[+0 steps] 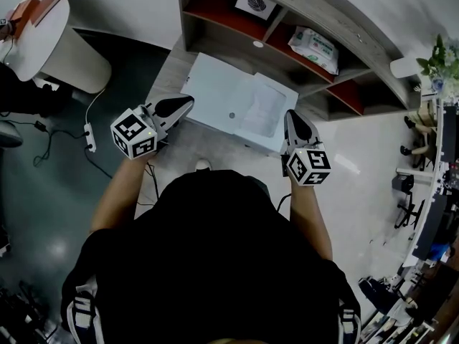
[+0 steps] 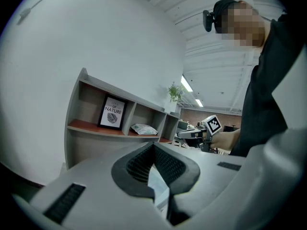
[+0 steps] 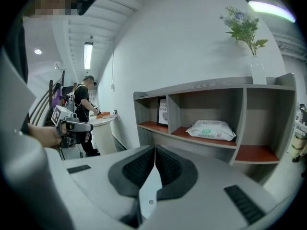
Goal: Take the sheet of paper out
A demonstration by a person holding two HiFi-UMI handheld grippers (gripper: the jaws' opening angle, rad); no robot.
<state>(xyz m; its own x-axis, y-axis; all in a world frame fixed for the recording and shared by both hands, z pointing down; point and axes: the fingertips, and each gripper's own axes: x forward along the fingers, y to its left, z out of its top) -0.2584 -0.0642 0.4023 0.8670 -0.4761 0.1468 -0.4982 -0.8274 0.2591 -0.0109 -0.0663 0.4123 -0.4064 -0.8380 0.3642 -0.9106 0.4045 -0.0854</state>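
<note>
In the head view, a white folder (image 1: 222, 92) is held in the air in front of the person. The left gripper (image 1: 188, 100) is clamped on its left edge and the right gripper (image 1: 292, 119) on its right corner. The sheet of paper (image 1: 262, 110) is seen as a paler rectangle inside the folder's right half. The step in hand is therefore judged to be the steadying of the folder, with the sheet not yet drawn out. The shelf unit (image 1: 287, 20) lies just beyond the folder's far edge, and open floor is left at both sides.

In the left gripper view, the jaws are seen pressed together on a thin pale edge of the folder.

In the right gripper view, the jaws are closed on a white flap bearing a small round fastener. One grip is judged to need freeing next and bringing to the folder's mouth while the other hold is kept. Which edge opens cannot be told. Room toward the person is likelier to serve than room toward the shelves.
</note>
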